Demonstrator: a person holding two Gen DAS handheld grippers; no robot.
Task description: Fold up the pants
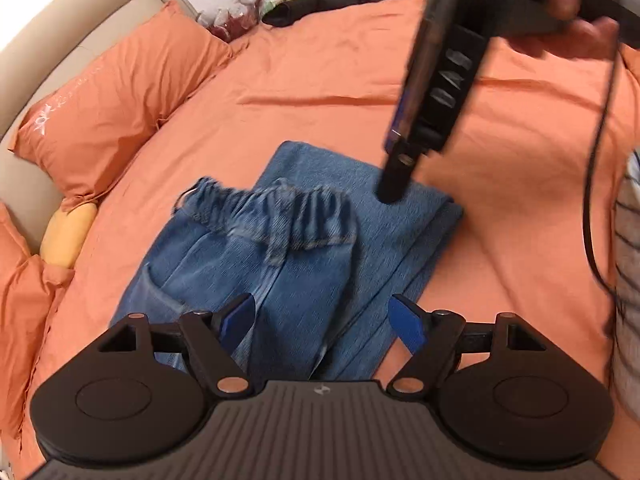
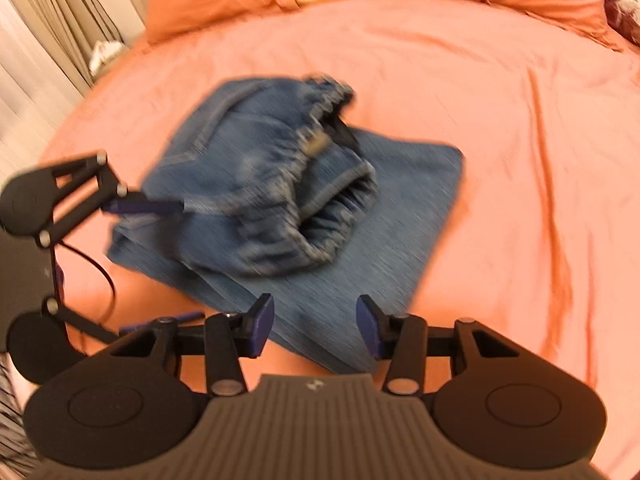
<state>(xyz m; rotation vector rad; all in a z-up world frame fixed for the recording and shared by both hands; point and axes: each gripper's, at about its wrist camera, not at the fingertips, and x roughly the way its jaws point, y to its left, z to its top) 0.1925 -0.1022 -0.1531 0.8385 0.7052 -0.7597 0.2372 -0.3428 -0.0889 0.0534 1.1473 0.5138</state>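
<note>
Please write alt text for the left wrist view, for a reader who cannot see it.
Blue denim pants, partly folded with the elastic waistband on top, lie on an orange bed sheet. The left gripper is open just above their near edge, while the right gripper reaches down from the upper right to the pants' far corner. An orange pillow lies at the left.

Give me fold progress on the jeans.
Done: jeans lie in a stacked bundle on the orange bed, the waistband folded over on top but rumpled. In hand: nothing; left gripper and right gripper are both open. Left: flatten the waistband, possibly one more fold.
</note>
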